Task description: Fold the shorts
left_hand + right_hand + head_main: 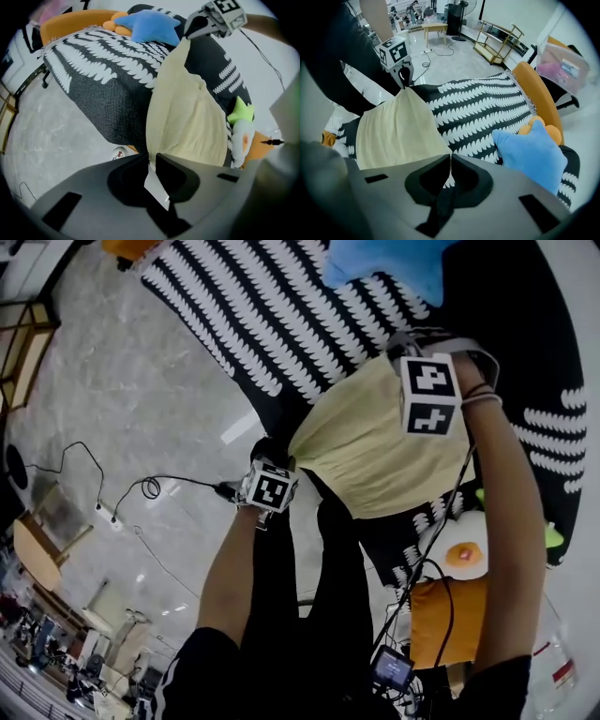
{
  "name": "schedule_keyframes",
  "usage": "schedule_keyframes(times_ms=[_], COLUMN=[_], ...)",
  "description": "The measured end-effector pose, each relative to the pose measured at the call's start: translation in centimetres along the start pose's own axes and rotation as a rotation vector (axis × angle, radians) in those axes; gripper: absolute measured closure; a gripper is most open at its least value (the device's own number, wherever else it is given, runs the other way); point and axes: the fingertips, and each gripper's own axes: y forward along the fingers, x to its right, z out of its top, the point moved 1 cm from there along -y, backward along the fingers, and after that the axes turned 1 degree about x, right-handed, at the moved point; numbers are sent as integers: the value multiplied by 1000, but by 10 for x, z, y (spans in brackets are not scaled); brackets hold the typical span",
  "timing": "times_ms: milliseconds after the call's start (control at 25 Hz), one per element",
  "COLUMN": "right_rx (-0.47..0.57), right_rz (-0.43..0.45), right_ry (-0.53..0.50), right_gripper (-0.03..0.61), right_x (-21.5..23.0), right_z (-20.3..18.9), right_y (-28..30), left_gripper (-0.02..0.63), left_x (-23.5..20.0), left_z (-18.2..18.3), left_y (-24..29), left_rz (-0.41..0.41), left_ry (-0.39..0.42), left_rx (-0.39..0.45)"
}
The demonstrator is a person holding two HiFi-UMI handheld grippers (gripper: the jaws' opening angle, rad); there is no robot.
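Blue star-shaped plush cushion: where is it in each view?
Head view: blue star-shaped plush cushion at the top edge, right of centre.
Left gripper view: top centre.
Right gripper view: lower right.
Shared landmark: the black-and-white patterned bedspread it lies on, with the pale yellow fabric shorts nearer the camera.

The black, white-patterned blanket (262,315) lies open beside the hanging pale yellow shorts (375,446); a blue star-shaped plush cushion (384,263) blocks its far end (black cables (150,487) cross the floor (122,399)).
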Motion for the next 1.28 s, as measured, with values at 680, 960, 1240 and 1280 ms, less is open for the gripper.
schedule_keyframes(times_ms=[680,960,1240,1280], right_rx=[-32,-1,-41,-42], right_rz=[-134,-150,-49,-37], right_ry=[-216,-233,-203,-201], right_gripper=[558,558,558,558], right_x=[-33,-98,-199,-212], right_z=[-51,-117,-170,-174], right_y=[-66,-84,-85,-84], left_gripper=[606,606,606,605], left_x=[58,153,228,236], left_z=[1,-4,-38,-42], left_y=[-45,-77,-69,-65], left_rz=[-15,-79,-134,-143], left_ry=[160,280,403,416], left_rx=[113,135,64,48])
